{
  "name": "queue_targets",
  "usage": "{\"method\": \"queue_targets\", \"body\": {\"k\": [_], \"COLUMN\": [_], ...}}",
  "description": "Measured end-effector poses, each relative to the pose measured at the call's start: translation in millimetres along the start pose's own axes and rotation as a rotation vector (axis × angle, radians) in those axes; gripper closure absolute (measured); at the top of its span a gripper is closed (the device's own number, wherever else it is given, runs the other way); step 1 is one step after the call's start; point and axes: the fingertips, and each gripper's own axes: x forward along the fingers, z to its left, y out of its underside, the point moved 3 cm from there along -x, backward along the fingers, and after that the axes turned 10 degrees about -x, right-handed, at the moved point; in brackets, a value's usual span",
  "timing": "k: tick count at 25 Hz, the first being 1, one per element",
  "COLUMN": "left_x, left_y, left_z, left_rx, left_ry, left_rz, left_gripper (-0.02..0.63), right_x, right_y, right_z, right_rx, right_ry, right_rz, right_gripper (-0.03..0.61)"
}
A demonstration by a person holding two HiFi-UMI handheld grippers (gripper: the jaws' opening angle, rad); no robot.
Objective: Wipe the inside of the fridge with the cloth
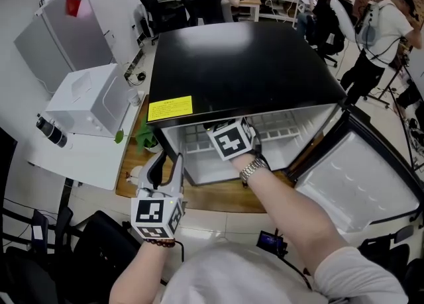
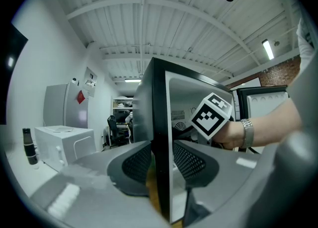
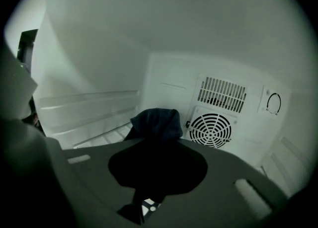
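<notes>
The cloth (image 3: 157,121) is pinched by the right hand-held gripper (image 3: 151,141) inside the fridge (image 1: 238,71), which is clamped at its front edge by the left hand-held gripper (image 2: 160,160); wiping contact is judged due next.

Light grey short sleeve (image 1: 358,273), metal watch (image 1: 252,169), dark bead bracelet (image 1: 159,243) — left gripper (image 2: 161,161) and right gripper (image 3: 155,147) grey, bearing black-and-white marker cubes (image 1: 158,215).
</notes>
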Motion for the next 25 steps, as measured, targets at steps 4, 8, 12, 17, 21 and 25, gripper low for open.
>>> {"method": "queue_targets", "body": {"k": [4, 8, 12, 17, 21, 25], "left_x": [1, 1, 1, 0, 0, 1], "left_y": [0, 0, 0, 1, 0, 0], "left_z": [0, 0, 1, 1, 1, 0], "left_rx": [-0.004, -0.008, -0.011, -0.011, -0.012, -0.012], "left_ry": [-0.004, -0.008, -0.011, -0.015, -0.018, -0.024], "left_rz": [-0.002, -0.003, -0.003, -0.004, -0.005, -0.007], "left_gripper": [0.48, 0.48, 0.479, 0.479, 0.479, 0.479], "right_x": [-5, -11, -17, -24, -30, -36], "right_y": [8, 17, 23, 33, 40, 49], "right_z": [-12, -22, -32, -46, -57, -72], "right_rx": [0.007, 0.021, 0.033, 0.052, 0.058, 0.076], "right_ry": [0.022, 0.039, 0.057, 0.081, 0.101, 0.125], "right_rz": [0.009, 0.018, 0.024, 0.035, 0.039, 0.047], "right_gripper": [0.523, 0.523, 0.523, 0.523, 0.523, 0.523]}}
